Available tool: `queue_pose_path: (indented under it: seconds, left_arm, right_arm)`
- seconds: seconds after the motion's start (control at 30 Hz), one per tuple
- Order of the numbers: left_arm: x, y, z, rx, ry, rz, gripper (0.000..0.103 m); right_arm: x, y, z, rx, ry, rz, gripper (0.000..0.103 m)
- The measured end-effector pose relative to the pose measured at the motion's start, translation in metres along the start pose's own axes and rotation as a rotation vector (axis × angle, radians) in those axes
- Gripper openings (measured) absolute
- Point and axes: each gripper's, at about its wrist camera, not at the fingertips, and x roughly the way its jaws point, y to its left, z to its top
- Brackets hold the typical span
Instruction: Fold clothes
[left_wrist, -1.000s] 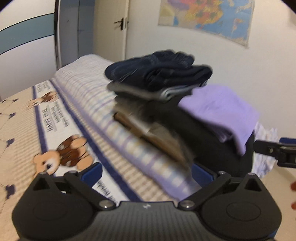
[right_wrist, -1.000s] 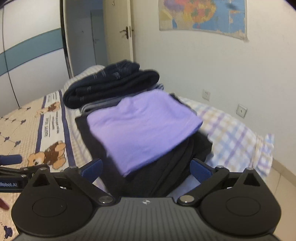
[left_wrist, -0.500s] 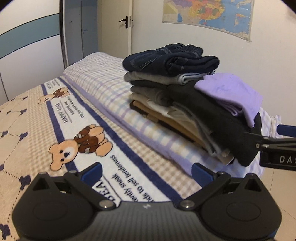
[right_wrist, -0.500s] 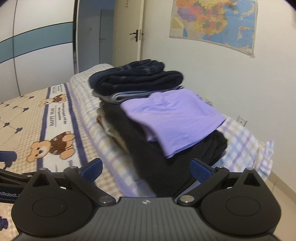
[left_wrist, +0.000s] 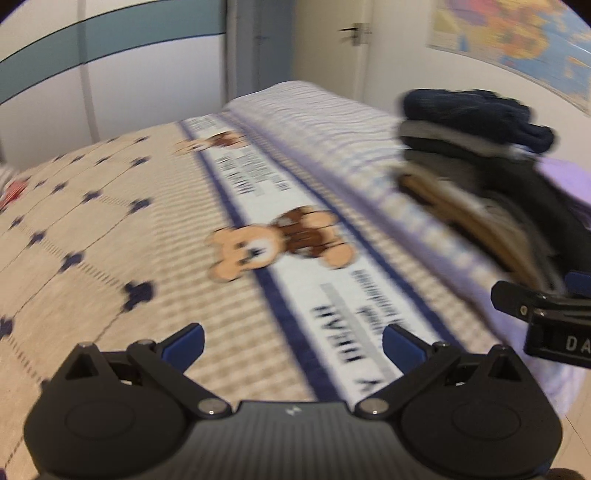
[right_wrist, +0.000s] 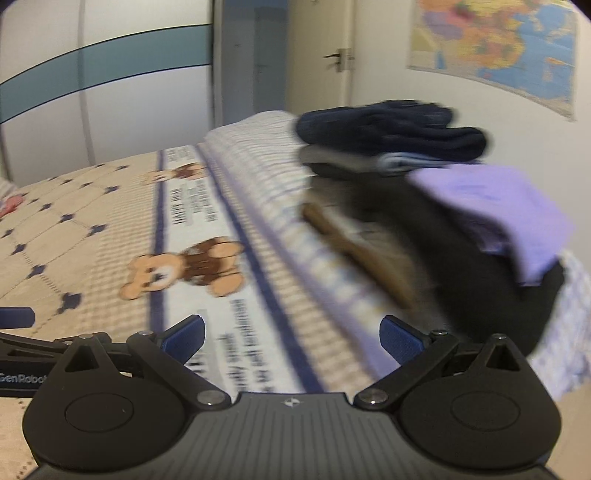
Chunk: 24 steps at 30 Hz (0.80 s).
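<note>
Both grippers empty, jaws spread wide: left gripper (left_wrist: 291, 341) over the printed bedspread (left_wrist: 110, 229); right gripper (right_wrist: 291, 336) beside it, angled toward the stack of folded clothes (right_wrist: 413, 206); both views motion-blurred, so fine detail is lost. The stack sits on the striped pillow (right_wrist: 258, 162) at the right side of the bed, below the wall map (right_wrist: 495, 40); lilac top (right_wrist: 495, 206) lies draped over the near edge of a black garment (right_wrist: 454, 258), navy knit (right_wrist: 391, 129) highest, grey and tan layers between. Judgement: a folded piece looks just placed, and the step in hand is turning to look for the next garment; no unfolded garment is clear in either view, only a reddish patch (left_wrist: 13, 190) at far left, too blurred to name. To do it well: keep the jaws wide, approach low and level, pinch a hem or shoulder seam, not bulk cloth. Fabrics look soft and limp; the knit thick and ribbed; the stack leans right and may slide if nudged.
</note>
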Motion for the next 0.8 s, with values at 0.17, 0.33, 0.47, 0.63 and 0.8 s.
queue_pose_path:
  seconds: [0.17,0.33,0.47,0.63,0.8]
  left_arm:
    - [0.009,0.06,-0.014,-0.071,-0.005,0.116,0.103]
    - [0.023,0.118,-0.036,-0.171,-0.013,0.205,0.103]
    - [0.032,0.162,-0.057,-0.241,-0.022,0.282,0.103]
    - [0.04,0.206,-0.082,-0.275,-0.042,0.356,0.103]
    - [0.047,0.236,-0.106,-0.283,-0.068,0.397,0.103]
  right_arm:
    - [0.023,0.058,-0.003,-0.026,0.002,0.08,0.103]
    - [0.05,0.116,-0.014,-0.031,0.008,0.145,0.103]
    - [0.071,0.162,-0.028,-0.062,0.015,0.191,0.103]
    - [0.095,0.207,-0.05,-0.082,0.024,0.232,0.103]
    - [0.113,0.24,-0.071,-0.104,0.024,0.249,0.103]
